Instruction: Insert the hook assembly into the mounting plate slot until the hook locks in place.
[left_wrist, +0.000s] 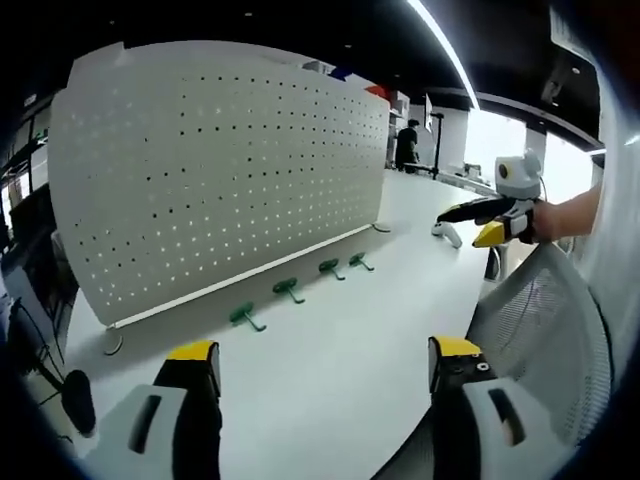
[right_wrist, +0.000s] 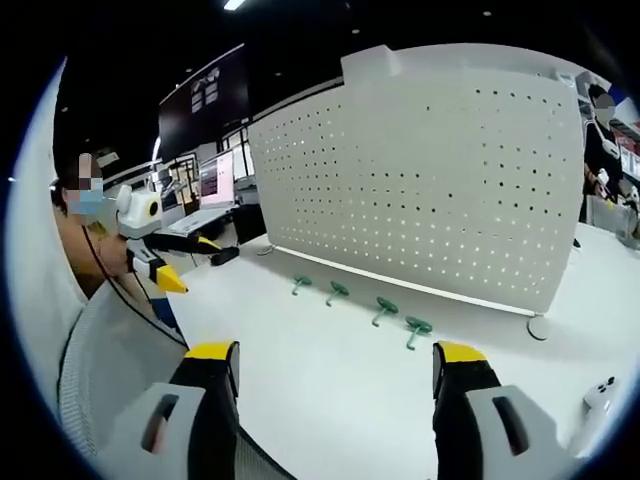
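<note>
A white perforated mounting plate (left_wrist: 220, 170) stands upright on the white table; it is also in the right gripper view (right_wrist: 430, 170). Several green hook assemblies lie in a row on the table along its base (left_wrist: 289, 290) (right_wrist: 384, 307). My left gripper (left_wrist: 325, 352) is open and empty, well short of the hooks. My right gripper (right_wrist: 335, 352) is also open and empty, back from the row. The right gripper (left_wrist: 478, 220) shows at the far right of the left view. The left gripper (right_wrist: 190, 265) shows at the left of the right view.
A grey mesh chair back (left_wrist: 545, 330) (right_wrist: 110, 370) stands at the table's near edge. A small white object (left_wrist: 448, 233) (right_wrist: 600, 395) lies on the table. The plate rests on a round foot (right_wrist: 538, 328). Monitors (right_wrist: 215, 180) stand behind, and a person (left_wrist: 407, 145) is far off.
</note>
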